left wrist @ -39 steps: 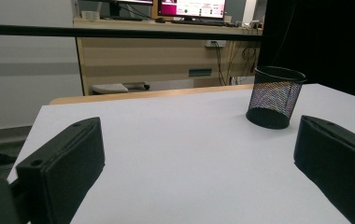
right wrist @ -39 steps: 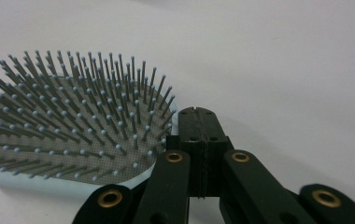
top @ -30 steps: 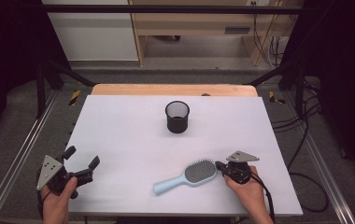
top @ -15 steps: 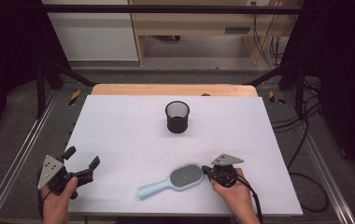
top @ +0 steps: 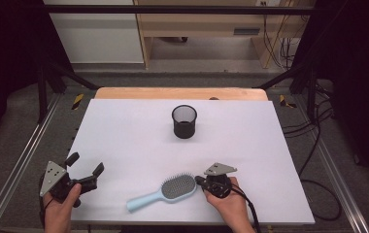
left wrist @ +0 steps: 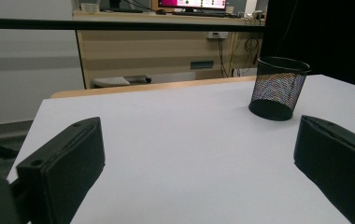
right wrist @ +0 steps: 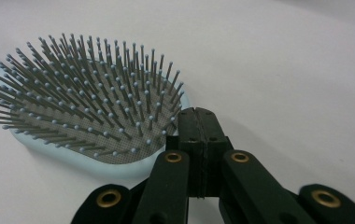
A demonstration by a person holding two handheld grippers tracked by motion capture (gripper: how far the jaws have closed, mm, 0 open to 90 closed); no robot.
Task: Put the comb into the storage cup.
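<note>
Pushing my right gripper (top: 201,181) up against the rounded end of the light blue hairbrush (top: 165,191), jaws pressed fully together with nothing between them, tips touching the head's edge in the right gripper view. The brush lies bristles up near the front of the white table (top: 124,131), handle pointing front-left.

My worry: a closed tip on a curved rim can slip off, so the brush might spin instead of sliding, or the handle end might run off the front edge if I keep shoving.

Compared with a second ago, the brush sits further left and closer to the front, and my right hand came along with it. The left gripper (top: 85,166) is wide open and empty at the front-left. The black mesh cup (top: 184,121) hasn't budged.
</note>
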